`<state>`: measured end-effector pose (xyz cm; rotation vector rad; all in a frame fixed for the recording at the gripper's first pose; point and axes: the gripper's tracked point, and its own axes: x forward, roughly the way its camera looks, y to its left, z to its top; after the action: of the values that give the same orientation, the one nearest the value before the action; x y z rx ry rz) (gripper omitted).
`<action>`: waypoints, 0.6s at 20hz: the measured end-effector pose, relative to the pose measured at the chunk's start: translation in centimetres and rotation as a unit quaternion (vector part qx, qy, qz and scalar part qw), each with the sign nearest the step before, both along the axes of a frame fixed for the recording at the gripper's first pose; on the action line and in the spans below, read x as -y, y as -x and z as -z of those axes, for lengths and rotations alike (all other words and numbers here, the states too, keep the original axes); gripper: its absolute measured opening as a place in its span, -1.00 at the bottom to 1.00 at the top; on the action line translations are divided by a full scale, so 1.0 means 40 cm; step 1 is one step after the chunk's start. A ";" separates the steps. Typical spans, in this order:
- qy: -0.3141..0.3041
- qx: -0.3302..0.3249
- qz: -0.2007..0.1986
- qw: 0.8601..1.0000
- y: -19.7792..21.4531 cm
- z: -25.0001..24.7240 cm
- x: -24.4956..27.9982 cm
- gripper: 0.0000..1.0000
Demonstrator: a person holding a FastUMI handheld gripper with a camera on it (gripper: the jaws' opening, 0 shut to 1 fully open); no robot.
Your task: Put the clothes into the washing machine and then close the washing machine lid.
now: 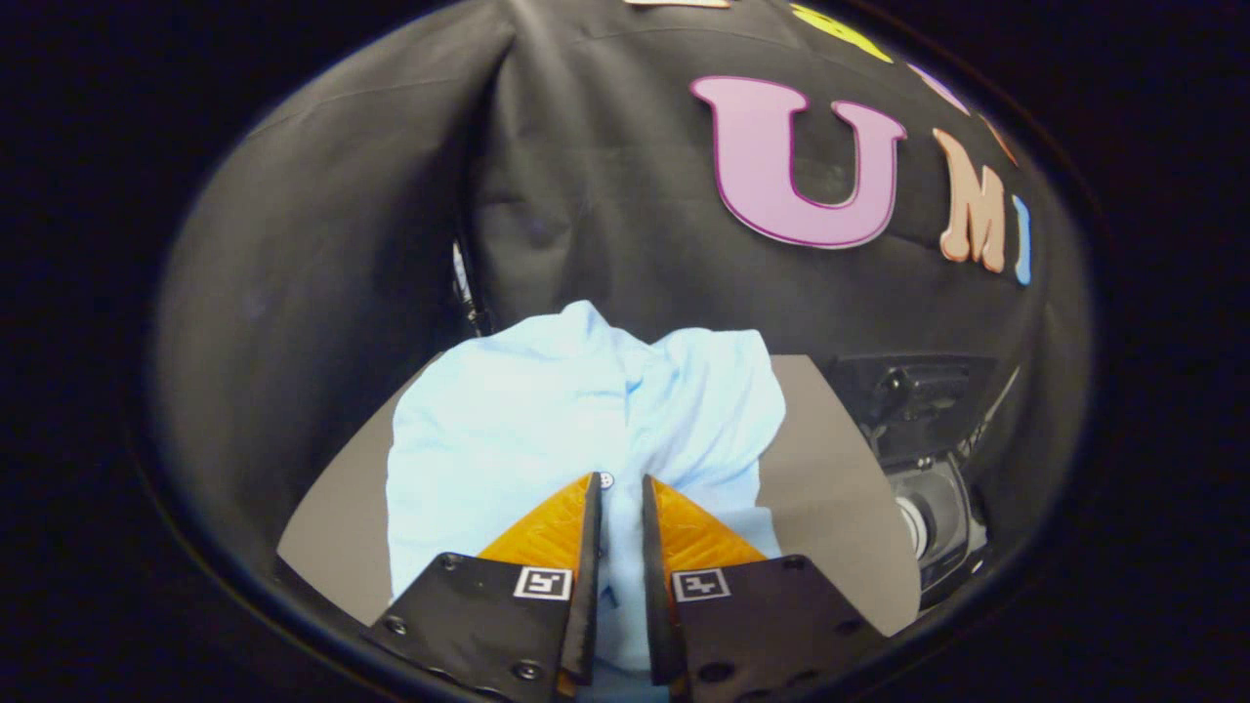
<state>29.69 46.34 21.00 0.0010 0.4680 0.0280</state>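
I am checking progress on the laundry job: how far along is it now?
Done: nothing visibly. In hand: the gripper has its jaws nearly closed on a fold of the light blue shirt, bunched on the grey table. Left: loading the dark washing machine and closing its lid.

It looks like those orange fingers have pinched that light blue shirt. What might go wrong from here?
The gripper seems closed on just a thin fold of the light blue shirt, so the cloth could slip free when lifted. Most of the shirt lies spread over the grey table, so it may drag or trail on the way. The washing machine sits off beside the table, so loose fabric might catch on it.
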 end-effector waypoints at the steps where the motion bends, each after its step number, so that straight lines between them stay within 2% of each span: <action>1: -0.012 0.011 0.013 1.000 0.003 -0.002 -0.003 -0.54; 2: -0.023 0.020 0.025 0.999 -0.003 -0.006 -0.003 -0.54; 4: -0.005 0.023 0.021 0.999 -0.001 -0.014 0.012 -0.98; 8: 0.005 0.018 0.031 0.999 0.026 -0.033 0.038 -0.98; 12: 0.010 0.027 0.041 0.999 0.020 -0.035 0.125 -0.98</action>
<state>28.89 41.35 22.41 -0.0004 0.4146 -0.0565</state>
